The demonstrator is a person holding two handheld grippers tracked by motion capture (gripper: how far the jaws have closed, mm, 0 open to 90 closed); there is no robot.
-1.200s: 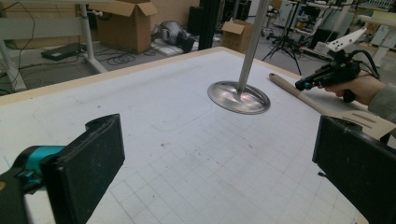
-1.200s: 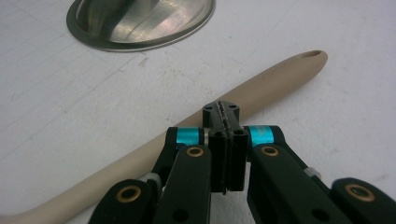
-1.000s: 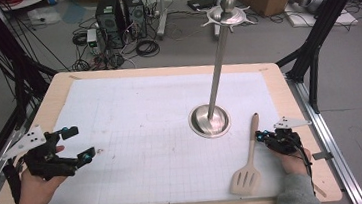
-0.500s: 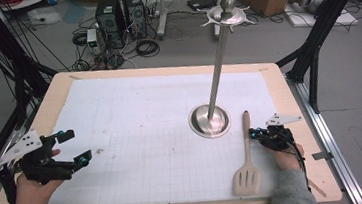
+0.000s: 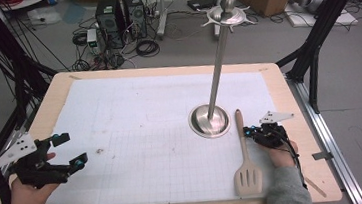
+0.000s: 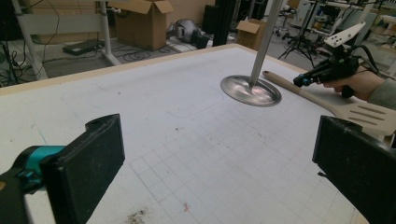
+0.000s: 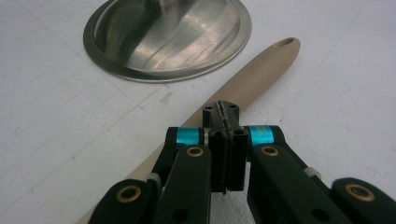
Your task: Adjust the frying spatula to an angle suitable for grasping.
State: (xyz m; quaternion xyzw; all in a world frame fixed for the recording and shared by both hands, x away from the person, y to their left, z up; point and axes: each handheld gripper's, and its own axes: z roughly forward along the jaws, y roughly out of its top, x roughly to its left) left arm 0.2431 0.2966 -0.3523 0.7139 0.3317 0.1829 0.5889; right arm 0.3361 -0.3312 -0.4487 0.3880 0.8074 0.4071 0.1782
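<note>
1 wooden spatula (image 5: 245, 156) lies just right of the stand base (image 5: 210, 121), handle tip beside its rim. Right gripper (image 5: 250, 134), jaws together, empty, at the handle. Left gripper (image 5: 68, 152), jaws apart, far left of the base; open mat (image 5: 135, 116) between. 2 grippers, 1 stand.

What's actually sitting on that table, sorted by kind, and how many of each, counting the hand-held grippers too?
Beige slotted wooden spatula: 1
Silver metal stand with round base and tall pole: 1
White gridded paper mat: 1
Black hand-held grippers: 2, the left gripper open, the right gripper shut beside the spatula's handle
Total: 5
</note>
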